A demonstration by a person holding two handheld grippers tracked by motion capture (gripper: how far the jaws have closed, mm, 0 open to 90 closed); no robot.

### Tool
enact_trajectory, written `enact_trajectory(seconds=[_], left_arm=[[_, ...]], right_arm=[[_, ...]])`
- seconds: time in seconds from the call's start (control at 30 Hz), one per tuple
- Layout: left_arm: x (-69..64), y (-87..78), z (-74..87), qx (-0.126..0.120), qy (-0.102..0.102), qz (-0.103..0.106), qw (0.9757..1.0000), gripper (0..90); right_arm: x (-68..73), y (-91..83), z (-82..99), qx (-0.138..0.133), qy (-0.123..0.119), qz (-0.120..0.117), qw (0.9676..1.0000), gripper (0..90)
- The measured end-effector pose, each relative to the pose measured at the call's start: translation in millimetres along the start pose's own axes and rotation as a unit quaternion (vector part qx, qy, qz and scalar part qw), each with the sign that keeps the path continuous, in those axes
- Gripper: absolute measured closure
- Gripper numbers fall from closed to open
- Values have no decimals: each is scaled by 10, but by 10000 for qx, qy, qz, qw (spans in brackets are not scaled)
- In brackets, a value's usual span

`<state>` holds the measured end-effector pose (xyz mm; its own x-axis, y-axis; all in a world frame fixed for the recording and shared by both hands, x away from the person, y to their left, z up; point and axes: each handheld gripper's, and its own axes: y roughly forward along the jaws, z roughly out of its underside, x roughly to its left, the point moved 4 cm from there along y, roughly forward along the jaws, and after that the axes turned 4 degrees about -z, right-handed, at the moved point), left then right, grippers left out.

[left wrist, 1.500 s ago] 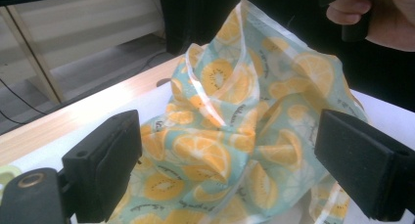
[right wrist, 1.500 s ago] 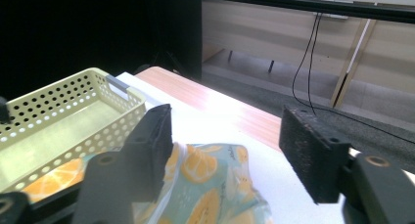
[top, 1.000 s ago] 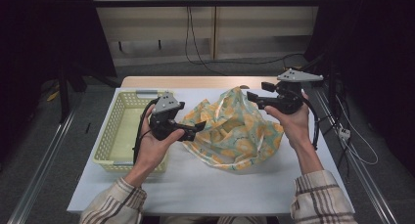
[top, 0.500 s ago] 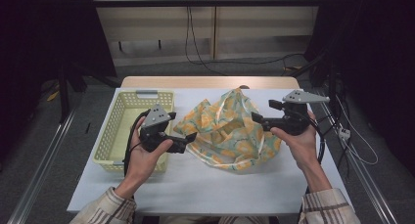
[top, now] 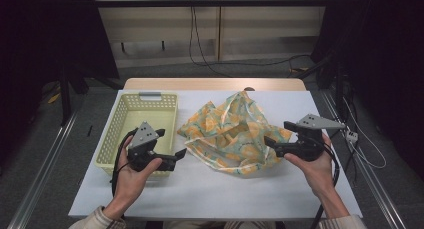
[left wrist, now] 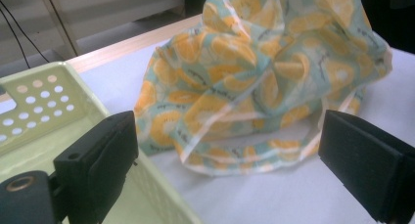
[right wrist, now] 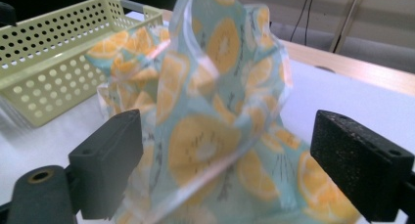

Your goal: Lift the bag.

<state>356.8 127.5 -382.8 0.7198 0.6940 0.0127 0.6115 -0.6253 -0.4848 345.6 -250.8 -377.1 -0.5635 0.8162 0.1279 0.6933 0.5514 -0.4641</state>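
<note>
With the citrus-print cloth (top: 231, 134) lying crumpled on the desk (top: 210, 189), I hold nothing yet. My left hand-held gripper (top: 181, 153) gapes wide; my right hand-held gripper (top: 269, 142) has just been opening, cloth loose between its jaws. Grasping remains.

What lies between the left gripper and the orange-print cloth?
A bare strip of white table cover, seen in the left gripper view; the left gripper is open, the cloth just ahead, the basket beside it.
</note>
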Motion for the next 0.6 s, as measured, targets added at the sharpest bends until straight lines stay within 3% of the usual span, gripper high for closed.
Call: enact_trajectory(seconds=[0.17, 0.37, 0.5, 0.6], left_arm=[[26, -139, 136, -53, -58, -157, 9998, 74], [134, -294, 304, -101, -360, -399, 9985, 75], [140, -369, 428, -17, -207, -566, 9982, 75], [144, -415, 516, 54, -275, -578, 9979, 74]], right_arm=[[57, -92, 150, 37, 14, 114, 9999, 123], [68, -161, 280, 83, 103, 207, 9997, 119], [67, -182, 403, 145, 151, 252, 9995, 120], [67, -202, 489, 118, 230, 293, 9992, 120]])
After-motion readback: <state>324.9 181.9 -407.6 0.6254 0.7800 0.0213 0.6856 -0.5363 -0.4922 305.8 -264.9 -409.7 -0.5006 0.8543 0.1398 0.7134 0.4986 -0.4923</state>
